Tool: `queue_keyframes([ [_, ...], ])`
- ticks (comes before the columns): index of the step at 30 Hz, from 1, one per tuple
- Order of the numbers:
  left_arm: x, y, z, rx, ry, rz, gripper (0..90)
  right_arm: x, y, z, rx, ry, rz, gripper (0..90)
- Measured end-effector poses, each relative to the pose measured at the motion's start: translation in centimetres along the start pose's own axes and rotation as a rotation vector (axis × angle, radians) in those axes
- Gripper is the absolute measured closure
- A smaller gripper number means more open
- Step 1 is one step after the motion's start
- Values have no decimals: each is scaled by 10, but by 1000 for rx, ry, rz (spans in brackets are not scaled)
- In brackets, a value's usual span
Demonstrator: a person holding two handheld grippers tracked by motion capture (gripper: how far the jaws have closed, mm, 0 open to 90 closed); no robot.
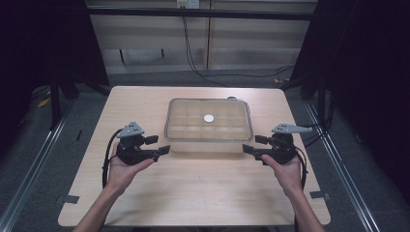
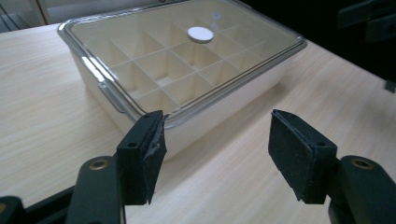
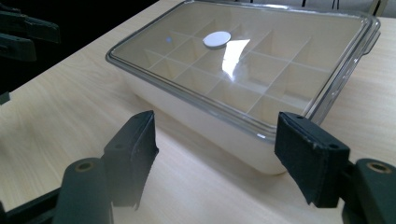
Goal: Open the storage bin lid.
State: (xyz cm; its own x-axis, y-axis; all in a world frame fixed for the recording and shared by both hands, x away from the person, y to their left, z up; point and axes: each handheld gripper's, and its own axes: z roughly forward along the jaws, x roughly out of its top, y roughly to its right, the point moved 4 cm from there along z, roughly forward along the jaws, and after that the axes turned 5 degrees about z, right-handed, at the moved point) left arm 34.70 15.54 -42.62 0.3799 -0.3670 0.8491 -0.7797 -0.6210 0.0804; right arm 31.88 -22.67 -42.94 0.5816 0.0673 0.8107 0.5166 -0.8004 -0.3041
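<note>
Starting big: our desk (image 1: 193,193) carries one thing, a cream divided box (image 1: 208,140) sitting square in the middle under a clear lid (image 1: 208,126), so both sides are easy to reach. On the lid's centre sits a small white disc (image 1: 208,118), probably a knob or sticker, we can't tell. We've got the left gripper (image 1: 163,145) and right gripper (image 1: 249,145) flanking the box's near corners, jaws spread, pinching nothing, close to the rim without gripping it. Looks lined up for a two-sided lift of the lid.
</note>
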Motion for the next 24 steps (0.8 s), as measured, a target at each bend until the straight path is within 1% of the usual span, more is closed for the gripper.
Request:
queue_keyframes([
  [4,4,-10,5,8,-18,-9,367,7,5,4,-8,2,3,289],
  [6,8,-13,7,16,-29,1,380,10,6,6,7,8,2,373],
  [7,10,-15,7,12,-32,1,380,12,7,7,22,7,9,363],
  [8,12,-16,8,8,-29,-6,381,13,8,8,25,-2,12,337],
  [10,15,-20,10,13,-31,-4,384,17,9,10,13,-1,12,339],
  [11,17,-22,11,8,-33,-5,386,19,11,11,12,0,10,338],
  [13,19,-25,13,12,-35,-5,394,23,14,12,18,6,22,339],
  [15,20,-29,16,15,-37,-20,394,25,18,13,13,5,23,331],
  [18,22,-34,20,17,-47,-22,394,27,24,15,2,14,56,326],
  [20,24,-36,23,7,-45,-29,393,29,29,17,-3,5,62,318],
  [22,27,-38,25,7,-46,-31,390,33,34,20,-3,-7,63,304],
  [23,29,-39,26,10,-43,-33,390,33,34,20,-3,-7,63,304],
  [24,32,-40,27,12,-42,-28,386,37,37,22,-2,-10,64,300],
])
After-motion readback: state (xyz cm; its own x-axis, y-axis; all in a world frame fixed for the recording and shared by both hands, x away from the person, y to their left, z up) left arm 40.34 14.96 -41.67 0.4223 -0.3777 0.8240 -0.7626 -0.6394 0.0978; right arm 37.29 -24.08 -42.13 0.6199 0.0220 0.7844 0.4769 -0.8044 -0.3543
